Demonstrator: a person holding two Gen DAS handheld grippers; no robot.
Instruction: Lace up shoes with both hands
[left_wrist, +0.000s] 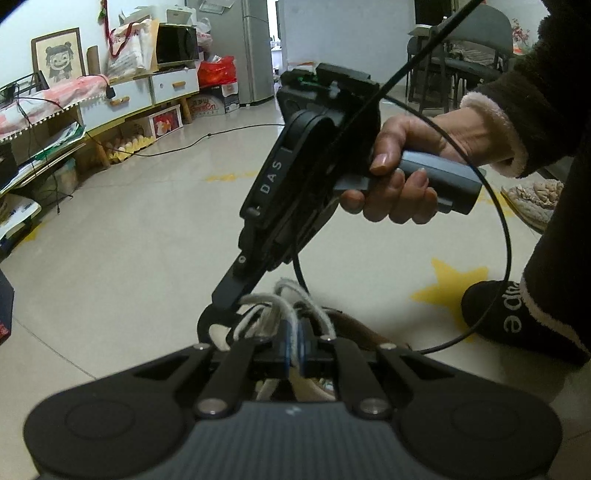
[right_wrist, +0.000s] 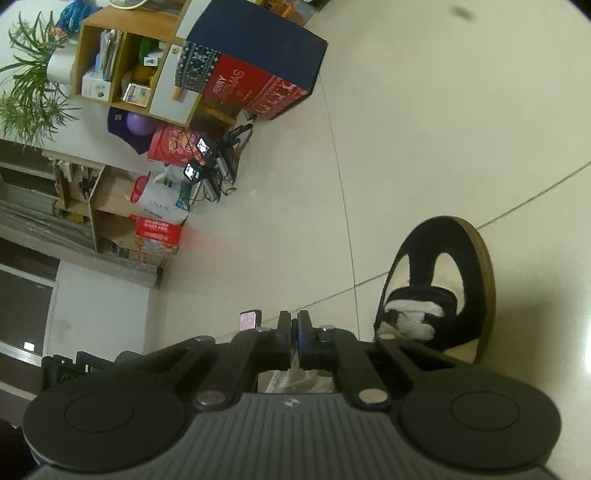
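Note:
In the left wrist view my left gripper (left_wrist: 293, 347) is shut, its blue pads pinching a strand of the white shoelace (left_wrist: 273, 306) that loops up in front of it. Behind the loops shows the shoe's brown collar (left_wrist: 354, 326). A person's hand (left_wrist: 406, 177) holds my right gripper (left_wrist: 218, 321), whose tips dip into the laces from the upper right. In the right wrist view my right gripper (right_wrist: 294, 332) is shut with pale lace showing just behind its pads. The black and cream shoe (right_wrist: 443, 273) with crossed white laces (right_wrist: 410, 314) lies right of it on the floor.
A black cable (left_wrist: 506, 240) loops beside the person's foot in a black sock (left_wrist: 517, 317), near a yellow star sticker (left_wrist: 450, 284). A low cabinet (left_wrist: 140, 96) lines the left wall. A Christmas box (right_wrist: 258, 74) and a cluttered shelf (right_wrist: 122, 55) stand farther off.

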